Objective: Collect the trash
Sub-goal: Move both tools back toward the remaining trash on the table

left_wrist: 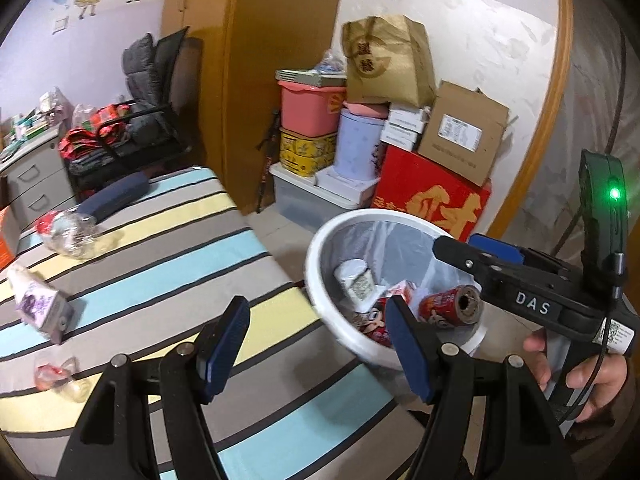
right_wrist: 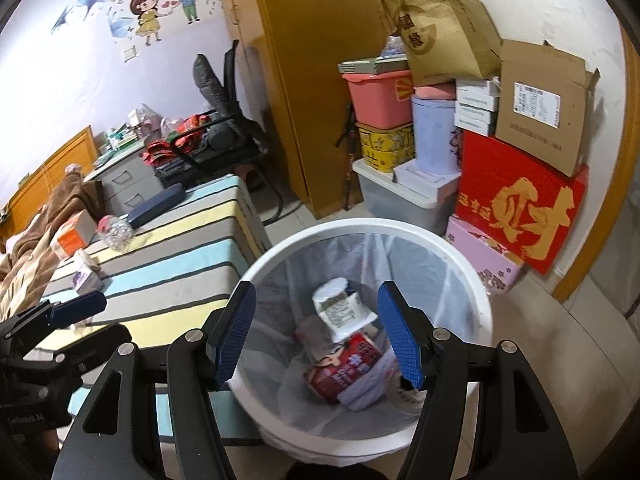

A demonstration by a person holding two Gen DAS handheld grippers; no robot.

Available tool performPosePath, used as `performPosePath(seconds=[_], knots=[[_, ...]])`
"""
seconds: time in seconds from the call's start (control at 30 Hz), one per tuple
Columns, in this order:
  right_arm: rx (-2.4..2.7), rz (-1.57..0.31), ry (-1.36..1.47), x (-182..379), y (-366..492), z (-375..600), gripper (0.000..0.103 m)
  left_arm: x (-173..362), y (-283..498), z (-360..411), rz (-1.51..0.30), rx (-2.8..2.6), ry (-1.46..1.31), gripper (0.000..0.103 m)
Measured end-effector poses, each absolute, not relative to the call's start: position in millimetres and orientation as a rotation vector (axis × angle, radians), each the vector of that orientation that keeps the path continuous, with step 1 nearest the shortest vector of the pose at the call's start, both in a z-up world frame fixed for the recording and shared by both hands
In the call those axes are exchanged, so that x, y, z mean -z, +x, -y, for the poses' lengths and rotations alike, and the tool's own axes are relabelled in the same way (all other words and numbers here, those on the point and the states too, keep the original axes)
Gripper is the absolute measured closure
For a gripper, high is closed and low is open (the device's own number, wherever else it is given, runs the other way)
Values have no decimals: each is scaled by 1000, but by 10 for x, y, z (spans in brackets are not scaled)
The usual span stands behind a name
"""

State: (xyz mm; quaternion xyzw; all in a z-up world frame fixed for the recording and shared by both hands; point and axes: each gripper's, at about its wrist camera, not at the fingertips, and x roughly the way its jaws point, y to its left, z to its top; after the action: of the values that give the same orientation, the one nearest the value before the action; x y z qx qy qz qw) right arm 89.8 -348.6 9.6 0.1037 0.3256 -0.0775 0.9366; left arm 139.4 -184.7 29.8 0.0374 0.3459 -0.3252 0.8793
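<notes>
Left tool (left_wrist: 316, 344): jaws wide apart, nothing between the pads; hangs over the bed edge just at 9 o'clock of the bin.
Right tool (right_wrist: 316, 334): jaws wide apart, empty; poised over the bin mouth, a hand (left_wrist: 580, 376) gripping its handle.
Bin (right_wrist: 472, 280): white, round, lined with a clear bag; stands on the floor touching or just beside the bed's side edge, cannot tell which.
Bin contents: red can (left_wrist: 452, 304) lying on its side, long axis running 8 to 2 o'clock in the left wrist view, open top facing 2 o'clock; white cup (right_wrist: 340, 310) tipped over above it.
Bed (left_wrist: 168, 240): striped cover, corner at 12 o'clock near the wooden wardrobe (left_wrist: 280, 60); side edge runs down toward 5 o'clock.
Crushed bottle (left_wrist: 70, 236): on the bed at 10 o'clock, long axis 10 to 4 o'clock, red cap toward 10.
Carton (left_wrist: 40, 304): at 9 o'clock, long axis 11 to 5 o'clock, narrow top toward 11.
Wrapper (left_wrist: 56, 376): at 8 o'clock, crumpled, near the bed's foot.
Open room: bare floor strip between bed and stacked boxes (right_wrist: 516, 208) at 12 to 1 o'clock of the bin.
</notes>
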Motion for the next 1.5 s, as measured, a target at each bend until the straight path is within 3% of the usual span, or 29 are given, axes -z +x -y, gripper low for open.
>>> performPosePath(seconds=[0.93, 1.5], knots=[[-152, -714, 110, -2, 1226, 2174, 38, -303, 1705, -94, -697, 318, -55, 30], [-436, -798, -21, 182, 1492, 1235, 38, -93, 2051, -853, -761, 235, -126, 29]])
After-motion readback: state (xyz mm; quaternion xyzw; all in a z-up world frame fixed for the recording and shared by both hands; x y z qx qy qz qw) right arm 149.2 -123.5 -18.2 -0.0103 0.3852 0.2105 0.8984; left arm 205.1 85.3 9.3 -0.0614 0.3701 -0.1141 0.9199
